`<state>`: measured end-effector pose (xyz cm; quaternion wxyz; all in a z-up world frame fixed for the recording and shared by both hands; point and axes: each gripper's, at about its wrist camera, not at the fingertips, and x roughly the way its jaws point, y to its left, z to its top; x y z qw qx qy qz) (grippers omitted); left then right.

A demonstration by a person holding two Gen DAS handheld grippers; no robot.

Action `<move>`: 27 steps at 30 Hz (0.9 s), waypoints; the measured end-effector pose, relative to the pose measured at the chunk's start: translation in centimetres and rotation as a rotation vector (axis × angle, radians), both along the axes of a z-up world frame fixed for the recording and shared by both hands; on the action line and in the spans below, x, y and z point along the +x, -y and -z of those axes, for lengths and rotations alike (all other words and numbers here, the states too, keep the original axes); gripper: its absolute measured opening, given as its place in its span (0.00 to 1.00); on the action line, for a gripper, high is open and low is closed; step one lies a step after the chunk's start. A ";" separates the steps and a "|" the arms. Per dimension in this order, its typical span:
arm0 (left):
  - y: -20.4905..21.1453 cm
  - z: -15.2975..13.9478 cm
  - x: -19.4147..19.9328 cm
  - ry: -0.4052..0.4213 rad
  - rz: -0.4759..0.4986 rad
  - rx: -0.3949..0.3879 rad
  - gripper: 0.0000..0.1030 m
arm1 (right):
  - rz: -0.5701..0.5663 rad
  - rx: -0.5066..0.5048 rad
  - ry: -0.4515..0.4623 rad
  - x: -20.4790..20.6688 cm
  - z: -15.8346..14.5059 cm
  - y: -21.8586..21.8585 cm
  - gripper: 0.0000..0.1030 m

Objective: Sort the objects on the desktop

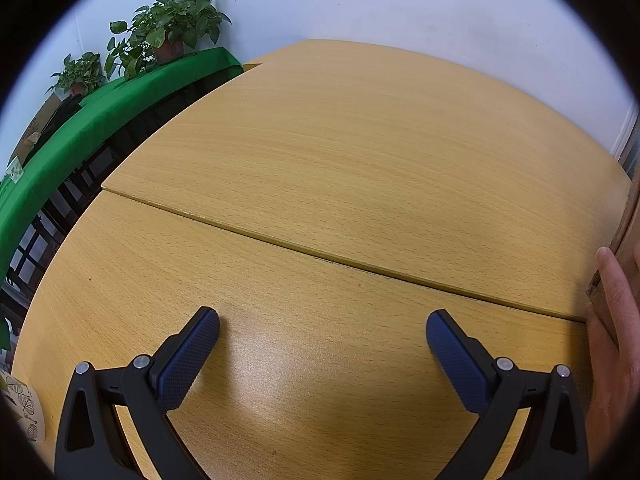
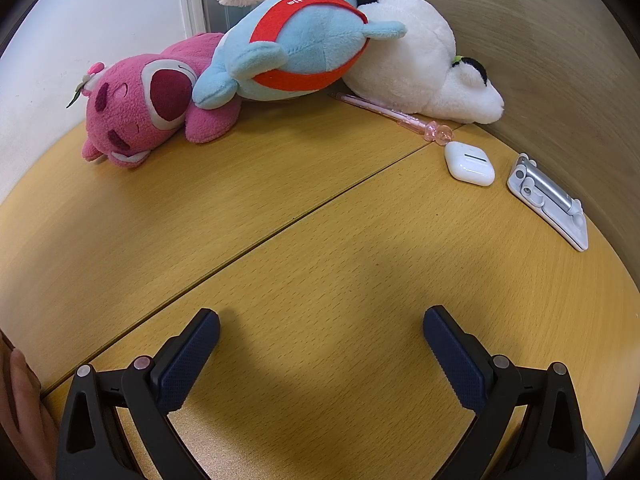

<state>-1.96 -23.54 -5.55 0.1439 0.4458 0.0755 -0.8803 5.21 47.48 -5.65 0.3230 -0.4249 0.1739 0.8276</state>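
I hold both grippers low over the desk (image 2: 320, 240), left gripper (image 1: 322, 330) and right gripper (image 2: 321, 326) fingers spread, empty. The earbud case (image 2: 469, 163) lies upper right of frame, well beyond my right fingers.

left gripper (image 1: 322, 322) – jaws wide | right gripper (image 2: 321, 319) – jaws wide, empty

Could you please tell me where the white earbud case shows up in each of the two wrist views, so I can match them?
Left wrist view: not in it; only bare wooden table, plants on a green cloth at upper left, and a hand at the right edge.
Right wrist view: the white earbud case lies at right of centre, between the pink pen and the folded phone stand.
Shared landmark: the seam between the two tabletop panels, seen in both views.
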 end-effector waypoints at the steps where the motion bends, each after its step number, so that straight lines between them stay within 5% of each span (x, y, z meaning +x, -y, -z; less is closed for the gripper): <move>1: 0.0 0.0 0.0 0.000 0.000 0.000 1.00 | 0.000 0.000 0.000 0.0 0.0 0.0 1.00; 27: -0.1 0.1 -0.1 0.000 -0.001 0.000 1.00 | 0.000 0.000 0.000 -0.5 0.2 0.1 1.00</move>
